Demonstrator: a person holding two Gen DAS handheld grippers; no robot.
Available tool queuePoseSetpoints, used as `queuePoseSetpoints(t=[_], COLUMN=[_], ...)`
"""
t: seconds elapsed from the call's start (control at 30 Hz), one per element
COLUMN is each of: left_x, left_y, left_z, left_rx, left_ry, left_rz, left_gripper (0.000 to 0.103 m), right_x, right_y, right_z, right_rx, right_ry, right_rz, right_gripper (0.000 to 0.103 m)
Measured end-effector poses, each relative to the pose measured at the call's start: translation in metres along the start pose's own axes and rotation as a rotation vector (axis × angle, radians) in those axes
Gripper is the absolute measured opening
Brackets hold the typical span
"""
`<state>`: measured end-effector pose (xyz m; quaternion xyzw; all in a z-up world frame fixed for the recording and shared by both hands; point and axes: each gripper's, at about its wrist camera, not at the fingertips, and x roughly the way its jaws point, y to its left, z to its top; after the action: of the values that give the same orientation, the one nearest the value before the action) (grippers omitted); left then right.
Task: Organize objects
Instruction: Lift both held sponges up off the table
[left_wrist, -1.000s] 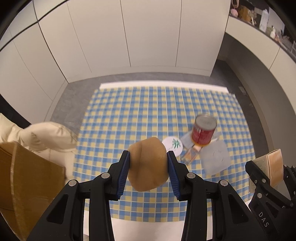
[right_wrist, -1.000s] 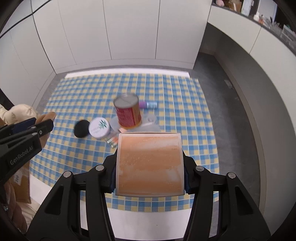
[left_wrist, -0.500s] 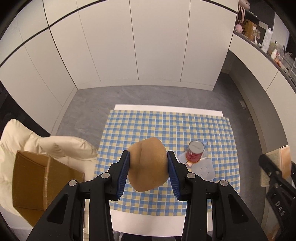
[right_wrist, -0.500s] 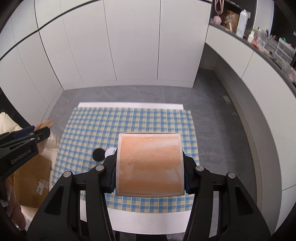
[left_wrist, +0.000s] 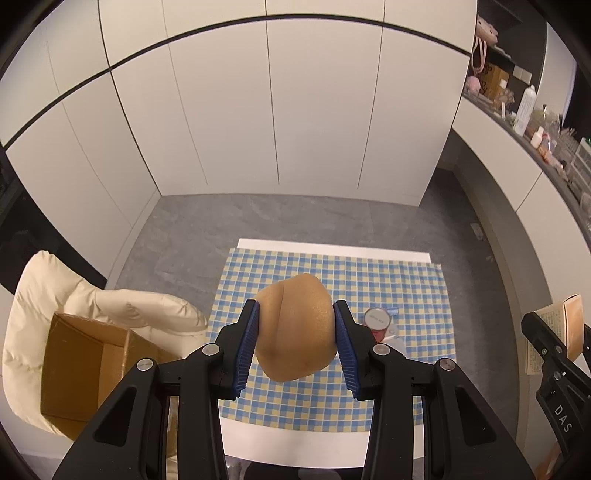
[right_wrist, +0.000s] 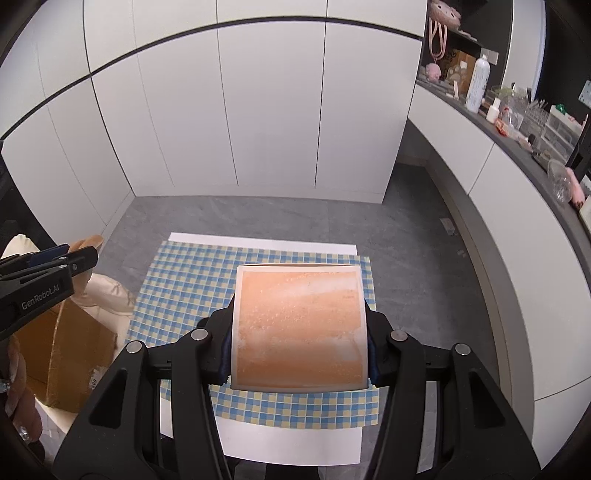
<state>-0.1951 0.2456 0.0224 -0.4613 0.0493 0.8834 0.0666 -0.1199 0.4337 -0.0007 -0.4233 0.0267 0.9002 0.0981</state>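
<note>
Bun (left_wrist: 297, 338): clamped between the left gripper (left_wrist: 295, 341) pads, carried high, likely bound for the cardboard box (left_wrist: 88, 373).
Packet (right_wrist: 300, 326): squeezed flat-faced by the right gripper (right_wrist: 300, 350), clear of the table (right_wrist: 258, 243).

I log one white table (left_wrist: 325, 441), standing on a grey floor (left_wrist: 207, 225) and seen from well above. A blue-and-yellow checked cloth (left_wrist: 413, 295) covers most of its top; bare white strips show at the far and near edges. On the cloth, right of centre, I count a red can (left_wrist: 376, 320) upright, touching a pale flat sheet (left_wrist: 398, 345) just nearer. To the table's left, an open cardboard box (left_wrist: 85, 365) sits on a cream cushion (left_wrist: 122, 306).
</note>
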Motion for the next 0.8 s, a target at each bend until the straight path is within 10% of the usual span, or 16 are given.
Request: queuePoseSetpoints(t=[0.8], left_x=[-0.066], left_y=[0.010], left_z=[-0.007], left_rx=[0.005], left_ry=[-0.062], left_rz=[-0.014], left_gripper=[0.040], right_x=[-0.068], right_y=[0.011], right_z=[0.011], right_rx=[-0.008], right_ry=[-0.066], right_rz=[0.017], right_gripper=[0.054])
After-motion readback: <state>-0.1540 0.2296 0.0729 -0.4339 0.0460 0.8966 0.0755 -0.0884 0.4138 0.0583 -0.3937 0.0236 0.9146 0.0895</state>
